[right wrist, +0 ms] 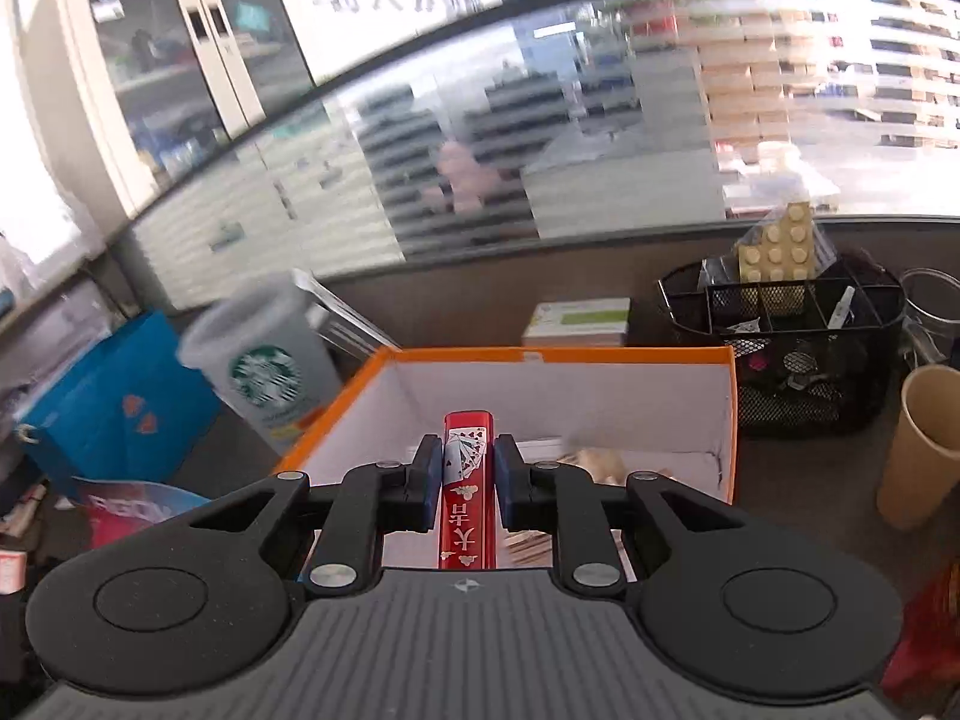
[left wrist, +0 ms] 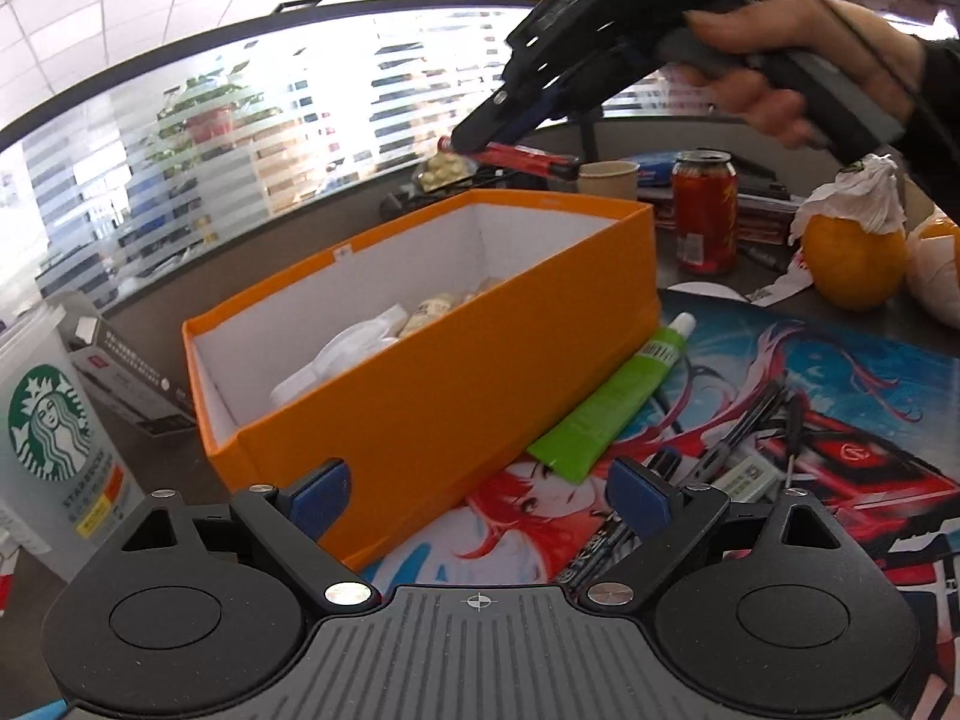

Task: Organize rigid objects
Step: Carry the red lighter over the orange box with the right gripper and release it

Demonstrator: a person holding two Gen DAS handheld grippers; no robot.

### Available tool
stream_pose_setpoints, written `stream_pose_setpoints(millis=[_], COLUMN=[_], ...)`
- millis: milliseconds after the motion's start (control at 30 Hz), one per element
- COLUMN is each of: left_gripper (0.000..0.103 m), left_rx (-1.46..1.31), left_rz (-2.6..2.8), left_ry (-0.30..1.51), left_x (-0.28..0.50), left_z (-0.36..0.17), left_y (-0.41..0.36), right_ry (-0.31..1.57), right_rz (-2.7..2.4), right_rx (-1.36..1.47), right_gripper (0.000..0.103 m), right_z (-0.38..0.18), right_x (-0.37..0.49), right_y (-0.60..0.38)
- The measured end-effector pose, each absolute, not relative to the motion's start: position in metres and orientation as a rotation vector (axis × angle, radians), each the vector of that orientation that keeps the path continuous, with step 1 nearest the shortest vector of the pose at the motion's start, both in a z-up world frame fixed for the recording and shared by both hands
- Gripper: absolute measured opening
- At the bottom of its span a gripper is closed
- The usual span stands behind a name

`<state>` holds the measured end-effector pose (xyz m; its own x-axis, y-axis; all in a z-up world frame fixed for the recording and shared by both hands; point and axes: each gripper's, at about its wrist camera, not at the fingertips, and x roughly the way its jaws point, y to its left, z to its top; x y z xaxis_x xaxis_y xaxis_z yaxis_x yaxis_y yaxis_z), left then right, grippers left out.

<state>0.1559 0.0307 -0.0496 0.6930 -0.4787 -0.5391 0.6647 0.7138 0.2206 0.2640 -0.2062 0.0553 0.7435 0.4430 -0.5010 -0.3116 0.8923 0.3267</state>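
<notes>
Between the right gripper's (right wrist: 468,474) blue pads sits a red playing-card box (right wrist: 468,492), clamped flat on both sides, its far end poking out past the fingertips over the open orange box (right wrist: 729,420). From the left-wrist view that same gripper (left wrist: 474,141) hangs above the orange box's (left wrist: 432,384) far end, the card box (left wrist: 516,155) sticking out sideways from its tips, a bare hand (left wrist: 798,66) wrapped round the handle. Inside the box, white and beige items lie on the floor, too jumbled to name. The left gripper (left wrist: 477,495) waits low with its jaws spread wide, nothing between them, the orange wall just ahead of the left pad. Ahead of the right pad a green tube (left wrist: 612,402) lies against the box's side on a printed anime mat (left wrist: 840,372). A Starbucks cup (left wrist: 54,438) stands off to the left, and a red can (left wrist: 705,210) stands beyond the box.
</notes>
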Motion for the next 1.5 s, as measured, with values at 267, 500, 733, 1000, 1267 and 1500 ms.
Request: stream_pose_setpoints(millis=[267, 500, 733, 1000, 1267, 1500], left_gripper=[0.094, 0.094, 0.094, 0.094, 0.094, 0.094], left_rx=[0.446, 0.493, 0.534, 0.585, 0.593, 0.557], left_rz=[-0.647, -0.656, -0.678, -0.758, -0.799, -0.845], left_ry=[0.504, 0.488, 0.488, 0.484, 0.502, 0.515], left_x=[0.162, 0.155, 0.151, 0.14, 0.143, 0.146], left_z=[-0.062, -0.069, -0.076, -0.084, -0.091, -0.094], left_y=[0.032, 0.037, 0.037, 0.039, 0.032, 0.029], right_ry=[0.733, 0.847, 0.925, 0.954, 0.925, 0.855], right_rz=[0.327, 0.298, 0.282, 0.293, 0.3, 0.302], right_rx=[0.176, 0.112, 0.03, 0.012, 0.051, 0.082], right_gripper=[0.017, 0.017, 0.017, 0.021, 0.026, 0.027], right_z=[0.021, -0.006, -0.016, -0.017, -0.015, -0.003], right_x=[0.323, 0.352, 0.369, 0.375, 0.371, 0.363], right_y=[-0.201, -0.191, -0.175, -0.164, -0.169, -0.177])
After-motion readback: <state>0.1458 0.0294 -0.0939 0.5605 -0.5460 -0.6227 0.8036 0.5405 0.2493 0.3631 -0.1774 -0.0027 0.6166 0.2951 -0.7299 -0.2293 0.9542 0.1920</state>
